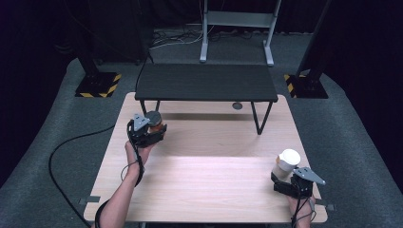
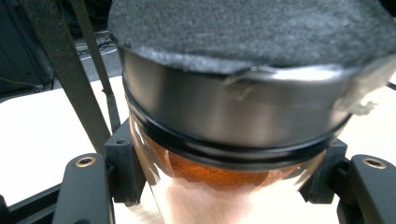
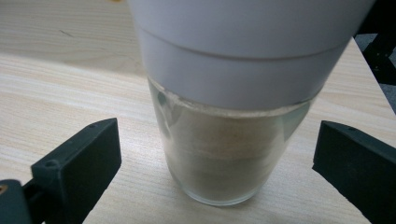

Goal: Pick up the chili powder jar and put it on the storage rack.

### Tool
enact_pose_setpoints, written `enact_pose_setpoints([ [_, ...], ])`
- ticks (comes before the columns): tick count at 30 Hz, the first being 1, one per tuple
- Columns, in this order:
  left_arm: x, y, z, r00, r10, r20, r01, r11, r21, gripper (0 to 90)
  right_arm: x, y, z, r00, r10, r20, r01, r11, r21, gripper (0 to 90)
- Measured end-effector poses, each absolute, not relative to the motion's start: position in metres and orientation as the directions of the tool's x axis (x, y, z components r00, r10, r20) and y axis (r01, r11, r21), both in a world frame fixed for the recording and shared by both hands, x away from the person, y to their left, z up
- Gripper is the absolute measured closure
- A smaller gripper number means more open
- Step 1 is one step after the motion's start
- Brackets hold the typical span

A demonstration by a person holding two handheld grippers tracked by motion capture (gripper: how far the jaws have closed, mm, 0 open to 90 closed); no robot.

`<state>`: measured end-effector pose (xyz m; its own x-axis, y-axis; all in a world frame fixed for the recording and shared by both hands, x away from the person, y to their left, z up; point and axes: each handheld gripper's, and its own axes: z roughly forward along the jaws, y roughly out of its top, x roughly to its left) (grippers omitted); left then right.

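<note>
At the table's left, the left gripper point(image 1: 151, 129) is clenched on a glass jar point(image 2: 219, 182) of orange-brown powder with a dark metal lid point(image 2: 233, 126), held just in front of the low black shelf point(image 1: 206, 81) that spans the back of the wooden table point(image 1: 209, 185); the jaws press the glass below the lid's rim, and the jar should stay upright and clear of the shelf edge if it is carried; at the right, the right gripper point(image 1: 287, 183) stands released, its jaws apart on either side of a white-capped glass jar point(image 3: 229, 158) of pale powder resting on the table near the front right corner; a sound grasp would seem to need the jaws centred on the glass, under the cap, before closing gently.
</note>
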<state>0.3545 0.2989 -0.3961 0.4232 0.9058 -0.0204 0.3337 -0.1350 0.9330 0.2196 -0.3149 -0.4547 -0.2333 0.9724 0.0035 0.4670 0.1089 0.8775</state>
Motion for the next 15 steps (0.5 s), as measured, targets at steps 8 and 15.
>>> enact_pose_setpoints([
  [8,0.353,0.293,-0.384,0.435,0.9,-0.011,0.321,-0.144,0.936,31.6,0.219,-0.318,-0.455,-0.232,0.973,0.019,0.467,0.094,0.879,0.0],
  [15,0.35,0.291,-0.373,0.447,0.895,0.008,0.304,-0.16,0.939,31.7,0.22,-0.319,-0.455,-0.231,0.972,0.028,0.473,0.087,0.877,0.0],
])
